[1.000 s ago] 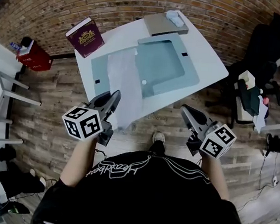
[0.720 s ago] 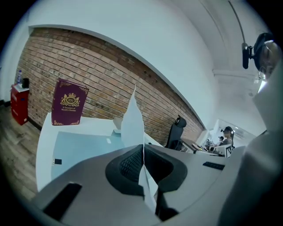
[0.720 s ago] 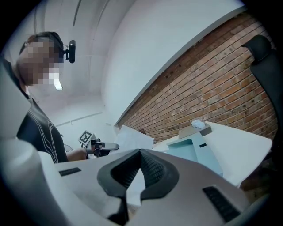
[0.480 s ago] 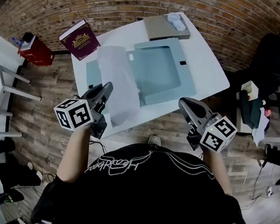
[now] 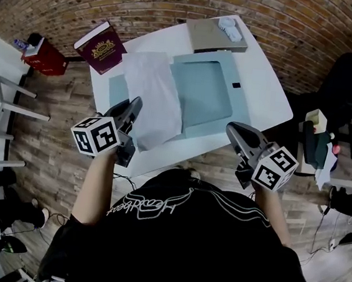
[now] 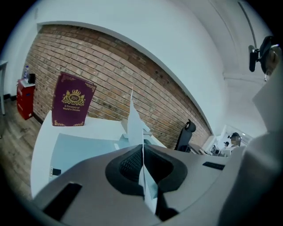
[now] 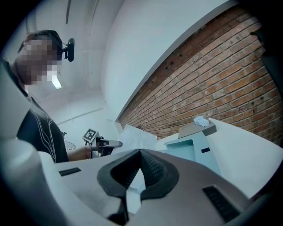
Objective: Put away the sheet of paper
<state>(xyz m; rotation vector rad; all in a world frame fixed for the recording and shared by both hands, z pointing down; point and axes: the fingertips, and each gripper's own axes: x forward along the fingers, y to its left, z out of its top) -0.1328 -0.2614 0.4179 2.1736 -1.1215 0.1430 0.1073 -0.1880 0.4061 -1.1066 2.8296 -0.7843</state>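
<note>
Left tongs (image 5: 131, 106) grasp paper (image 5: 153, 94)
I pinch its near edge; it overlaps the folder (image 5: 206, 87); right tongs (image 5: 233, 131) clenched, empty.

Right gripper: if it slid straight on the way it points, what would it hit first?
Probably the flat pale teal folder on the white table; the white paper sheet in the left gripper hangs just beyond. Depth is unclear.
</note>
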